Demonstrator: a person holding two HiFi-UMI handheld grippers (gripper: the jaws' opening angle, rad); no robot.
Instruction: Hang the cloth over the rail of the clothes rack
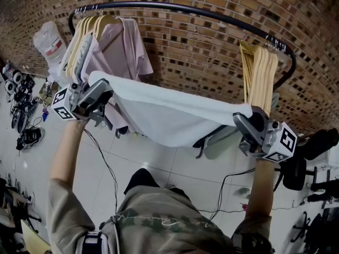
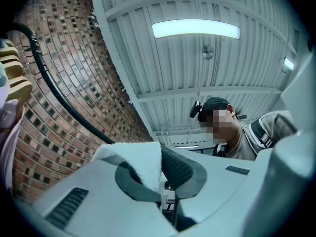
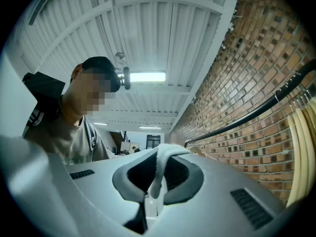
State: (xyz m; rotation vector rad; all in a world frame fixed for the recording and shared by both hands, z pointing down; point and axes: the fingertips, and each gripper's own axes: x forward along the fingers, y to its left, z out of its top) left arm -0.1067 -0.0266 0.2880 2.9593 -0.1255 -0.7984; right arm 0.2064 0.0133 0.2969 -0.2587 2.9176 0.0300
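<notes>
A white cloth (image 1: 164, 112) is stretched between my two grippers, below and in front of the black rail (image 1: 175, 8) of the clothes rack. My left gripper (image 1: 101, 97) is shut on the cloth's left corner (image 2: 143, 162). My right gripper (image 1: 248, 121) is shut on the right corner (image 3: 160, 169). The cloth sags in the middle. In the gripper views, the rail (image 2: 59, 95) curves past on the left, and the rail (image 3: 256, 110) runs along the brick wall on the right. Both grippers point upward.
Wooden hangers (image 1: 85, 33) and a pink garment (image 1: 119, 49) hang at the rail's left end. More wooden hangers (image 1: 259, 73) hang at its right end. A brick wall (image 1: 201, 52) stands behind the rack. Cables and gear lie on the tiled floor (image 1: 159, 157).
</notes>
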